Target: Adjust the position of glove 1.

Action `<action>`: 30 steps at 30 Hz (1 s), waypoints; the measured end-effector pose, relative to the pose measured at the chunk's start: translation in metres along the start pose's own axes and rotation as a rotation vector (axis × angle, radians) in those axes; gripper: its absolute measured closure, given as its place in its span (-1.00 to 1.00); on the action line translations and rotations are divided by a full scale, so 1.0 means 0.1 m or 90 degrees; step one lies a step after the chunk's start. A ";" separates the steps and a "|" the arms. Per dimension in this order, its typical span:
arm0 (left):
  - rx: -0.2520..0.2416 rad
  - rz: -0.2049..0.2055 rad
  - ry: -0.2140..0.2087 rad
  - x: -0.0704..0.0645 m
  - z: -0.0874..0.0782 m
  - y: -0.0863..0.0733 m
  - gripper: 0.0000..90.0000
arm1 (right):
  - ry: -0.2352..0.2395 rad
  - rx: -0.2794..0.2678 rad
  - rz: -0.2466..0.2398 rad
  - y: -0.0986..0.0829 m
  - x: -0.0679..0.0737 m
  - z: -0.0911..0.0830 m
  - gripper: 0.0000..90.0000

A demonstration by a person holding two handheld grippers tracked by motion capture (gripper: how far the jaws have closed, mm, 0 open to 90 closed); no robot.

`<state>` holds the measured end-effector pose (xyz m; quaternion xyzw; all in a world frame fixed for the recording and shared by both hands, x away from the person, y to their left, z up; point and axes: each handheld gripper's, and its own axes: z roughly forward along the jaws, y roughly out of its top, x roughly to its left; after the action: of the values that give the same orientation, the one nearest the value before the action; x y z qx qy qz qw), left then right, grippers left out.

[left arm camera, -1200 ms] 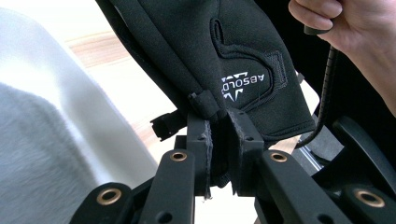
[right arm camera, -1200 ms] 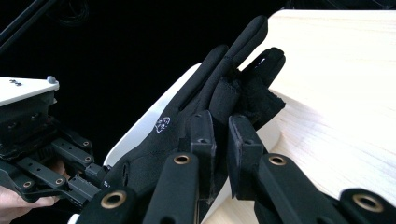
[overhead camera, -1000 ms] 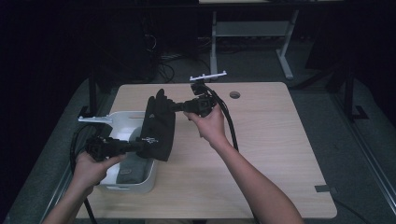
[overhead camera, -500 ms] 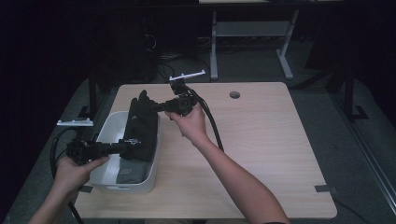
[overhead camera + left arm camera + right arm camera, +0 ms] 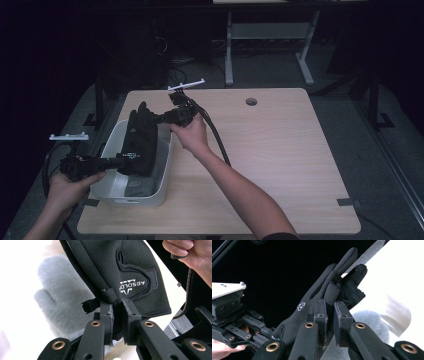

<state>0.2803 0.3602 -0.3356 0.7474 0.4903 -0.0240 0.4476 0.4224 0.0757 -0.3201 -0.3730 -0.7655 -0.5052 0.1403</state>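
Gripping the black glove (image 5: 142, 137) over the white bin's (image 5: 161, 187) rim, both tools, left (image 5: 131, 159) and right (image 5: 156, 119), are clamped; bare tabletop (image 5: 290, 150) lies rightward.

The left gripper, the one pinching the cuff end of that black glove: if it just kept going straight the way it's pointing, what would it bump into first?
The left gripper points across the white bin toward the table's middle. It is already shut on the black glove, so it would push that first; next probably the bin's far wall, though depth is hard to judge.

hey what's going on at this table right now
A person holds a black glove stretched between two grippers over a white bin at the table's left edge. The left gripper pinches the cuff end, the right gripper the finger end. A grey mitten lies inside the bin.
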 end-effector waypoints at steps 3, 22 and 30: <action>0.002 -0.009 0.002 0.04 0.00 -0.04 0.79 | 0.000 0.006 -0.002 -0.01 -0.01 0.06 0.82; 0.056 -0.055 0.006 0.27 0.10 -0.33 0.79 | -0.004 0.075 0.019 -0.27 -0.17 0.48 0.81; 0.080 -0.075 -0.001 0.33 0.16 -0.41 0.72 | -0.023 0.117 0.026 -0.41 -0.28 0.62 0.78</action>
<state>0.2729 0.3775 -0.3865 0.7442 0.5302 -0.0819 0.3980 0.4229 0.1092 -0.3921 -0.3829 -0.8035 -0.4229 0.1703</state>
